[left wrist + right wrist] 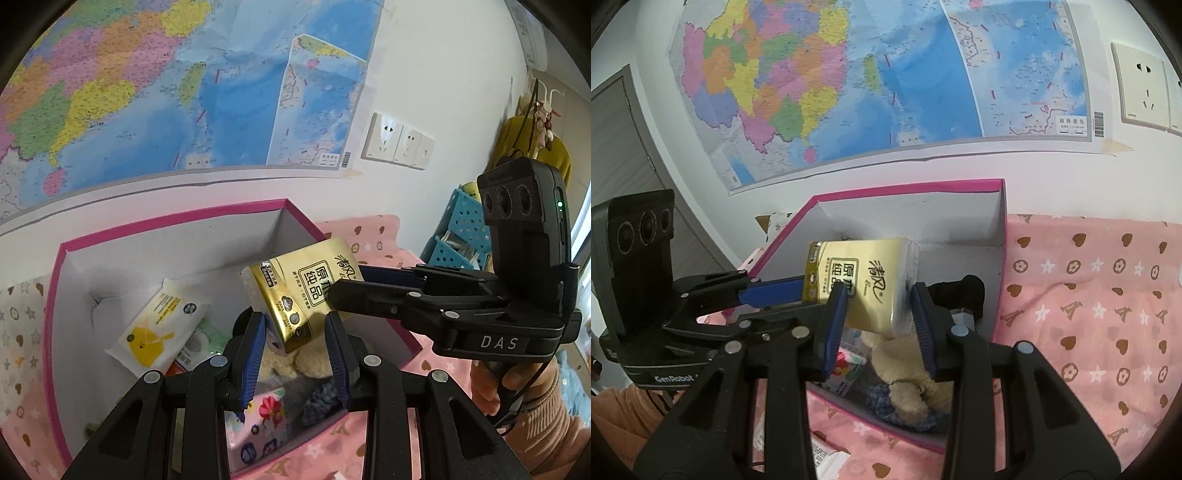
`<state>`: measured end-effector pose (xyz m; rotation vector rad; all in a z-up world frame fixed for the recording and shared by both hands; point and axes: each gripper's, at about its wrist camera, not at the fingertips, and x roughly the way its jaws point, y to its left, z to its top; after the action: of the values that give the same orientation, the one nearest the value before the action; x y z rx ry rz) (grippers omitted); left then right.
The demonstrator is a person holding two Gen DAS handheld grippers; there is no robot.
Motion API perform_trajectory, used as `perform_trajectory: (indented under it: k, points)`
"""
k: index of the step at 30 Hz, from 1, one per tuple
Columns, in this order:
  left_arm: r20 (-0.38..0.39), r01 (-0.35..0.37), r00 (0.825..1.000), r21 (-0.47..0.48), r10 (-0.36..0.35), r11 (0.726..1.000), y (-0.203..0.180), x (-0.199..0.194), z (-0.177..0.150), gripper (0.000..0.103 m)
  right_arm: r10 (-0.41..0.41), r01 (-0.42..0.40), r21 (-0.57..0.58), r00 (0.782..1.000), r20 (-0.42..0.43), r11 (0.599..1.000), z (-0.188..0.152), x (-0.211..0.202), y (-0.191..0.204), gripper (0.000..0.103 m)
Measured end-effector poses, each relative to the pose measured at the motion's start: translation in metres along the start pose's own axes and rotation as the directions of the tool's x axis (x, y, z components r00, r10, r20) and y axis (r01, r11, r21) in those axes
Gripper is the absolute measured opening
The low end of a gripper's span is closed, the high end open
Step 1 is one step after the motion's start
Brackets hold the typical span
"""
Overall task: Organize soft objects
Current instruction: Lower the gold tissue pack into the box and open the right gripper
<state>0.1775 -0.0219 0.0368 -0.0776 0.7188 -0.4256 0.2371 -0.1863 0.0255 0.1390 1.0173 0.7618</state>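
Both claws grip one gold tissue pack [299, 291] over the pink-rimmed box [177, 221]: left claw [783, 291] pinches its end, right claw [877, 314] clamps its sides. Below lie a teddy [908, 373], yellow wipes [155, 325] and a floral pack [258, 424].

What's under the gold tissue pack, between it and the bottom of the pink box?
A fluffy cream toy lies below the tissue pack inside the box, shown in both views.
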Motion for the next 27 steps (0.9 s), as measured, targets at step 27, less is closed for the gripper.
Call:
perform_trajectory:
  k: [27]
  points:
    - [-0.087, -0.037, 0.996, -0.058, 0.032, 0.998, 0.017, 0.059, 0.028, 0.032, -0.093, 0.097, 0.052, 0.993, -0.075, 0.994, 0.024, 0.039, -0.037, 0.039]
